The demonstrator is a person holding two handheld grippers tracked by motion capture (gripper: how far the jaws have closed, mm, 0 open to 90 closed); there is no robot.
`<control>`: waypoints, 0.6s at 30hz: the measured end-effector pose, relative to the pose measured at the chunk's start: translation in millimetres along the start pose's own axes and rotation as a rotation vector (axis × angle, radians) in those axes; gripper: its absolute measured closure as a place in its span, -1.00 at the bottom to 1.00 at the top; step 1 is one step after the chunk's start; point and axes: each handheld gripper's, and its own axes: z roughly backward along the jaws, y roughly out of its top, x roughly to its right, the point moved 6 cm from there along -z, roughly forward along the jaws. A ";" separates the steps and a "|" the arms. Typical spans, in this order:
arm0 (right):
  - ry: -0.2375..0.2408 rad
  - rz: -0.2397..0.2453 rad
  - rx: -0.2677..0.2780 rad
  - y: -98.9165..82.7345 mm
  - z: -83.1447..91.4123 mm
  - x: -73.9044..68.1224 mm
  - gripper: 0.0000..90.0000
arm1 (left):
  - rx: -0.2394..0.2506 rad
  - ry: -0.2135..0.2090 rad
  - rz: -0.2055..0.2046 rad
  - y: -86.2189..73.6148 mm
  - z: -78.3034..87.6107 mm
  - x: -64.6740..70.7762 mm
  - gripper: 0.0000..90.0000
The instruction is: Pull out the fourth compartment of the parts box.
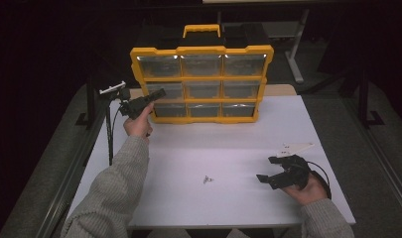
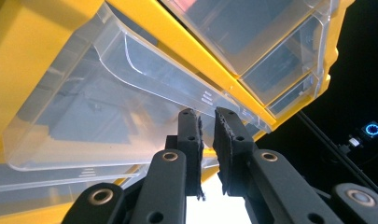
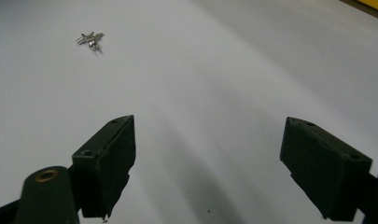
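Left gripper [image 1: 156, 94] reaches the left middle drawer [image 2: 107, 107] of the yellow organizer [image 1: 202, 49], its jaws pinched together on the drawer's clear front lip. Right gripper [image 1: 268, 171] rests wide apart near small metal parts [image 1: 207, 179] on the white table [image 1: 228, 139].

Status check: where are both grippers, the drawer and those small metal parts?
Left gripper shut, at a clear drawer of the yellow organizer. Right gripper open, empty, low over the table. Small metal parts loose ahead of it, nothing between.

Small metal parts [image 1: 208, 179] on the table: too tiny to identify
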 end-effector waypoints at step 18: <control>0.003 -0.002 -0.008 -0.6 -1.3 -0.8 -0.62 | -0.013 -0.016 -0.021 -6.9 9.2 6.6 0.80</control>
